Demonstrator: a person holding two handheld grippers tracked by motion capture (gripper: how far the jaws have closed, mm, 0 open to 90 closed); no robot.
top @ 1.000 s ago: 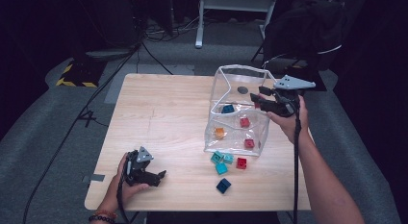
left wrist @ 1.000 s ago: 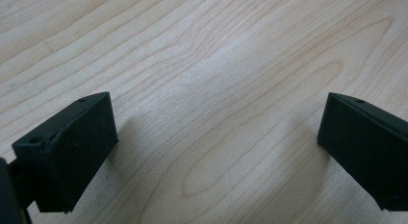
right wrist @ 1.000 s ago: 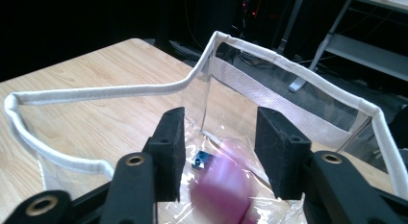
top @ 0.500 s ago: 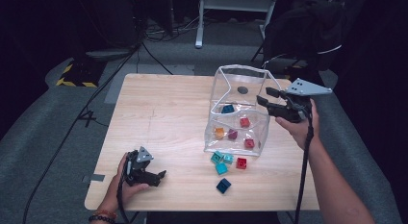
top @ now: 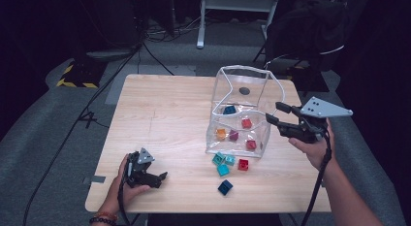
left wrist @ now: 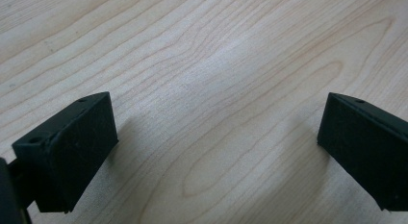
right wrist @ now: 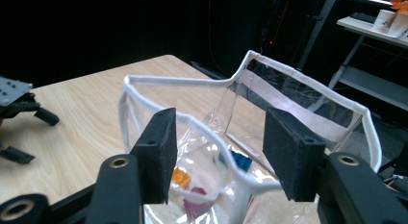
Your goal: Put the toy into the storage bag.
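Jaws: right gripper (top: pixel 277 114) just opened, empty | clear bag (top: pixel 241 112) rim beside them

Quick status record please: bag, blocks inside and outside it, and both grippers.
bag: clear bag with white rim, standing open on the table
blocks in bag: blue, red, orange, magenta, red
blocks outside: three teal, one red, one dark blue, in front of the bag
left gripper: open, resting on the table, nothing between jaws
right gripper: jaws just opening, at the bag's rim, not pressing it
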